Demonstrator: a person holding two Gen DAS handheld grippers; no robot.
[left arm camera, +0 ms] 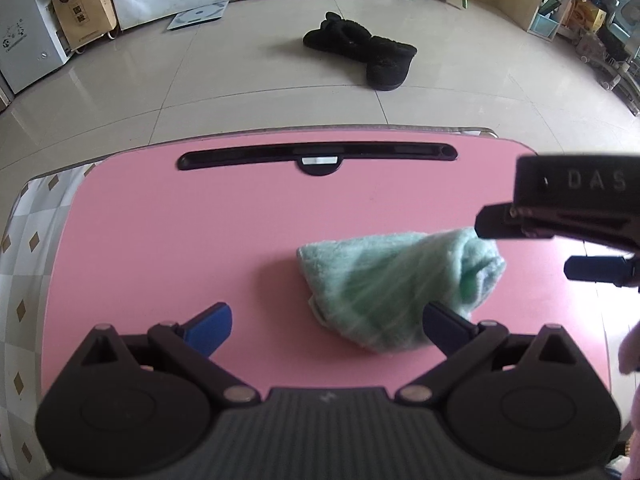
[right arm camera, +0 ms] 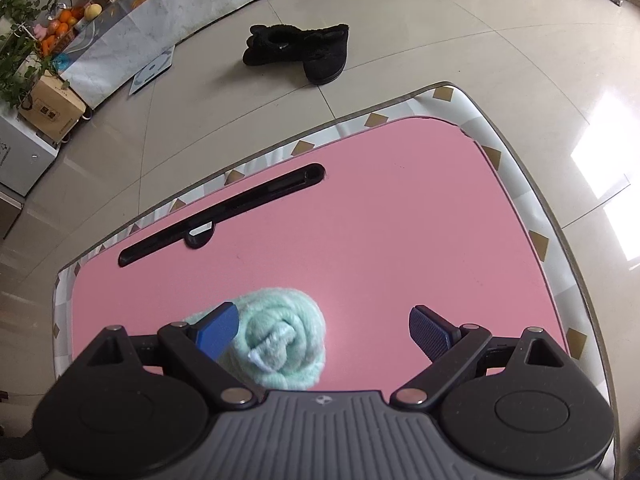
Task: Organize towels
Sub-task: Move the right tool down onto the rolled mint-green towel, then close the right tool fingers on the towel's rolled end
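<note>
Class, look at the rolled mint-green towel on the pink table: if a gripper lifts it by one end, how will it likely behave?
The mint-green towel looks soft and fluffy, so it would probably sag. Its spiral end seems loosely wound, so it may unroll. On the pink table it would likelier drag than slide.

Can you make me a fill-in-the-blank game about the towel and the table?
1. The rolled towel is ____ in colour.
2. It lies on a ____ table.
3. On the floor beyond the table lie black ____.
4. Neither the left gripper nor the right gripper holds the towel; both are ____.

Missing words: green; pink; slippers; open
</note>
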